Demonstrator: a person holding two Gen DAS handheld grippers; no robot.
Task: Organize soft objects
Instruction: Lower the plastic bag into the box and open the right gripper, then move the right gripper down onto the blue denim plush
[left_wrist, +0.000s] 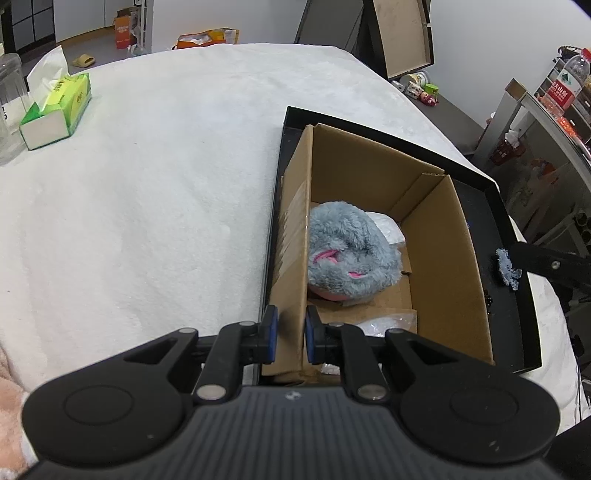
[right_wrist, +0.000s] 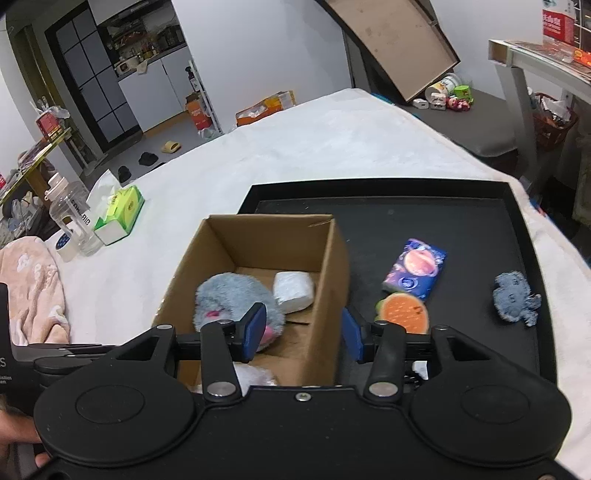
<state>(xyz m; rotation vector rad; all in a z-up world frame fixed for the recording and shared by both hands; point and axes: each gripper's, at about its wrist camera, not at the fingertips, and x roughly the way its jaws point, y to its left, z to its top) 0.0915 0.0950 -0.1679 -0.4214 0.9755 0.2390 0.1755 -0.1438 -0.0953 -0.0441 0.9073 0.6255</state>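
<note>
Clamped on the cardboard box's (left_wrist: 369, 206) near-left wall, the left gripper (left_wrist: 291, 334) steadies it while the right gripper (right_wrist: 303, 328) hangs part-open and empty over the grey plush toy (right_wrist: 232, 299) inside; light, squashy, best pinched mid-body.

Left tongs (left_wrist: 291, 334) clamp the near wall of a cardboard box (left_wrist: 443, 258) holding a grey plush (left_wrist: 351, 254), in a black tray (left_wrist: 513, 295).

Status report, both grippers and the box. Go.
Left gripper shut on box wall. Right gripper open, empty. Grey plush in box. Nothing in the way.
</note>
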